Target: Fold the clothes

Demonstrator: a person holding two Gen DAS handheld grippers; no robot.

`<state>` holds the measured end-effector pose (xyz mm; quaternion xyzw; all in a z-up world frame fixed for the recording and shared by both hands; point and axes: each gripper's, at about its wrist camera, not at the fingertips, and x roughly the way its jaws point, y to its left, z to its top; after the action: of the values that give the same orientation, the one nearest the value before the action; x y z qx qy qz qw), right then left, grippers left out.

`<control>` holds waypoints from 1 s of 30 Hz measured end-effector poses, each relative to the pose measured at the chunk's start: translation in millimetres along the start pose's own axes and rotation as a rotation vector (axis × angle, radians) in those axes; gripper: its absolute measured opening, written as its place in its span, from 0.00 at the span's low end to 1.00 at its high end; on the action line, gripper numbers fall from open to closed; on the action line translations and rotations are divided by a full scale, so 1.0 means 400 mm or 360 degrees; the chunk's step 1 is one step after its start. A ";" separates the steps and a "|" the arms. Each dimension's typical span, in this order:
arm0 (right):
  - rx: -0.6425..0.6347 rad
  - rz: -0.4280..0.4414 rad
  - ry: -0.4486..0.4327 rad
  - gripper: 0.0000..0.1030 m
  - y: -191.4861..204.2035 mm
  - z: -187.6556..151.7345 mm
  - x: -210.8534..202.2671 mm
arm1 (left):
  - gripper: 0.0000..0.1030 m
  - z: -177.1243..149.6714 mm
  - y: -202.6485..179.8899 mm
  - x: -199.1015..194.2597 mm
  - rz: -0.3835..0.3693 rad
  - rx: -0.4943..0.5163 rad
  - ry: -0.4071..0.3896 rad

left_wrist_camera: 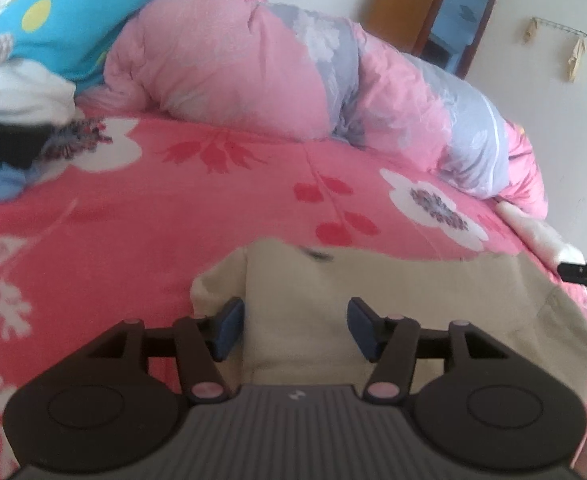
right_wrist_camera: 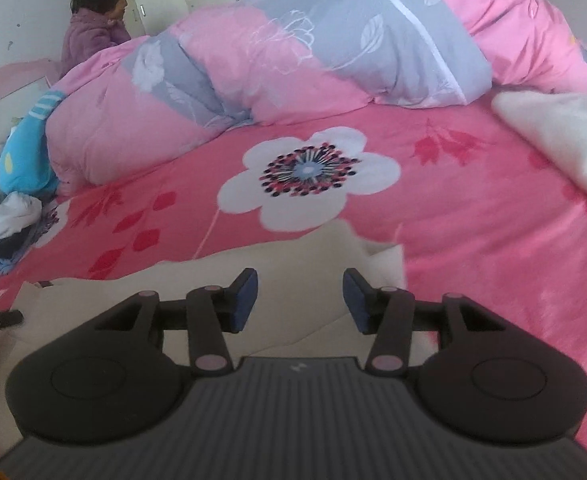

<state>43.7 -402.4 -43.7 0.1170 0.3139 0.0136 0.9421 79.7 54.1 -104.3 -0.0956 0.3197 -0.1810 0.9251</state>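
Two wrist views over a bed (left_wrist_camera: 141, 216) with a pink flowered cover. The task's thing, a beige garment (left_wrist_camera: 373, 304), lies flat on the near edge of the bed, directly under and ahead of both grippers. Its long axis appears to run side to side across the views, so each gripper stands over one end — neither is clearly nearer.

Left gripper (left_wrist_camera: 295, 330): jaws spread, blue pads apart, cloth beneath them but nothing pinched. A folded edge runs just inside its left pad.

Right gripper (right_wrist_camera: 299, 300): jaws likewise spread and empty, above the garment's far edge (right_wrist_camera: 373, 248), where a corner turns up.

The coming move, judged from this layout, turns on lowering the jaws onto that far edge.

Behind: a rolled pink-and-grey quilt (left_wrist_camera: 253, 60), a heap of unfolded clothes (right_wrist_camera: 9, 200) at the left, a white item (right_wrist_camera: 557, 140) at the right. Motion blur softens the edges, and the garment's near part is hidden by the gripper bodies, so its kind cannot be told.
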 end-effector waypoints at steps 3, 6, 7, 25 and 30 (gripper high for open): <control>-0.0027 0.0021 0.0025 0.48 -0.031 0.023 0.017 | 0.56 0.042 -0.003 0.018 -0.0004 0.0009 0.0027; 0.0115 0.0117 0.0090 0.54 -0.079 0.055 0.044 | 0.56 0.047 0.008 0.042 -0.0008 -0.0006 0.0079; 0.0162 0.0146 0.0098 0.54 -0.093 0.065 0.052 | 0.55 0.041 0.014 0.047 -0.0017 -0.0019 0.0089; 0.0102 0.0297 0.0152 0.52 -0.101 0.072 0.161 | 0.26 0.011 0.057 0.043 -0.0120 -0.0061 -0.0005; 0.0224 0.0297 0.0166 0.47 -0.137 0.070 0.193 | 0.26 0.011 0.075 0.054 -0.0210 -0.0130 0.0026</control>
<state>119.9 -453.8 -79.8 0.2108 0.3504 0.0853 0.9086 106.3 73.2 -121.7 -0.1528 0.3274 -0.2291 0.9039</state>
